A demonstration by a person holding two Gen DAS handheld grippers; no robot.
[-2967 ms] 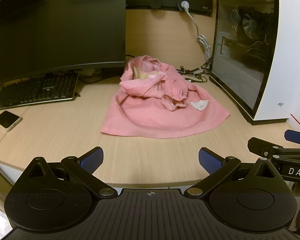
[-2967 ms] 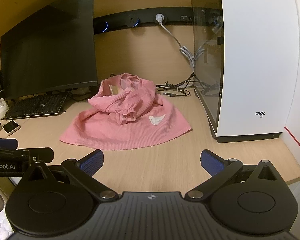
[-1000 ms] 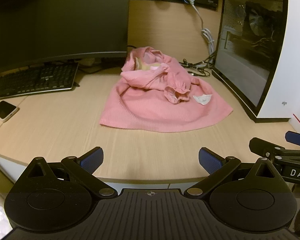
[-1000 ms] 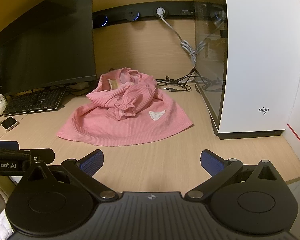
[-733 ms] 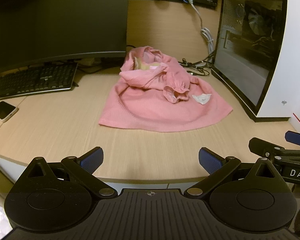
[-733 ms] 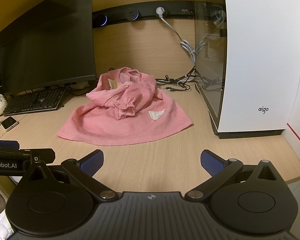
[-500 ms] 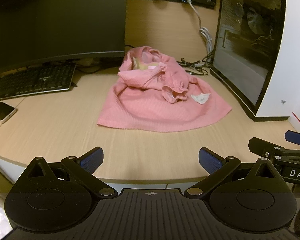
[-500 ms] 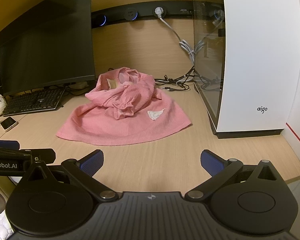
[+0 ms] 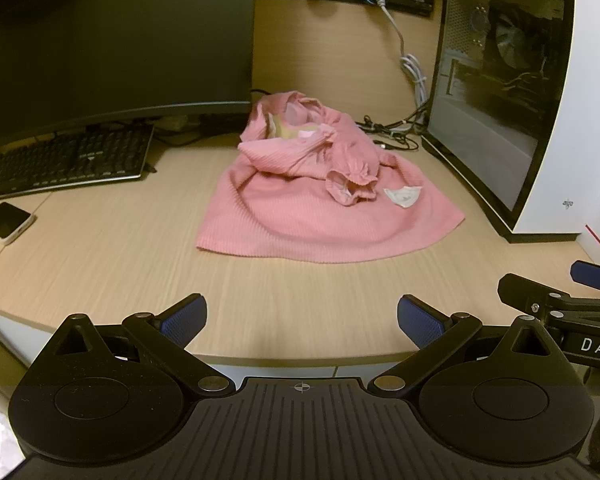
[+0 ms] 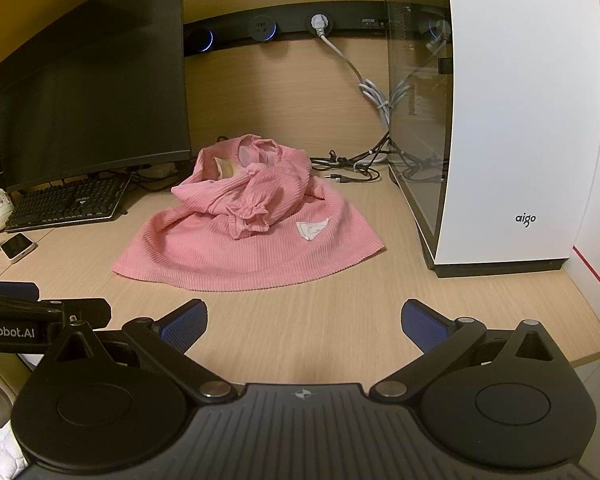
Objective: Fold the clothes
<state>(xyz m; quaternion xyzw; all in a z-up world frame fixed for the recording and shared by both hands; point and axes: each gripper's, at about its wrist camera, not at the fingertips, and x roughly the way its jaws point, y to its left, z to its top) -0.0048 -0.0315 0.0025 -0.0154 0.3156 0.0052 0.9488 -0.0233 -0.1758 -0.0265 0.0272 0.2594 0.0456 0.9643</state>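
Observation:
A pink ribbed garment [image 9: 312, 204] [image 10: 244, 240] lies crumpled on the wooden desk [image 9: 120, 264] [image 10: 308, 320], hem spread toward me, sleeves and collar bunched at the back. A white label [image 9: 402, 196] [image 10: 312, 229] shows on its right side. My left gripper [image 9: 300, 320] stands open over the desk's front edge, well short of the hem. My right gripper [image 10: 304, 322] is open too, near the front edge, nothing between its fingers. The right gripper's finger [image 9: 556, 300] shows at the left wrist view's right edge.
A dark monitor [image 9: 112, 44] [image 10: 92, 92] and keyboard [image 9: 68, 160] [image 10: 68, 204] stand at the left, with a phone [image 9: 6, 222] [image 10: 18, 246] near them. A white computer case [image 9: 540, 100] [image 10: 500, 120] bounds the right. Cables [image 9: 396, 136] [image 10: 360, 168] lie behind the garment.
Both grippers have drifted only slightly; the garment sits marginally lower and closer in both views. Both stay open and the garment lies untouched.

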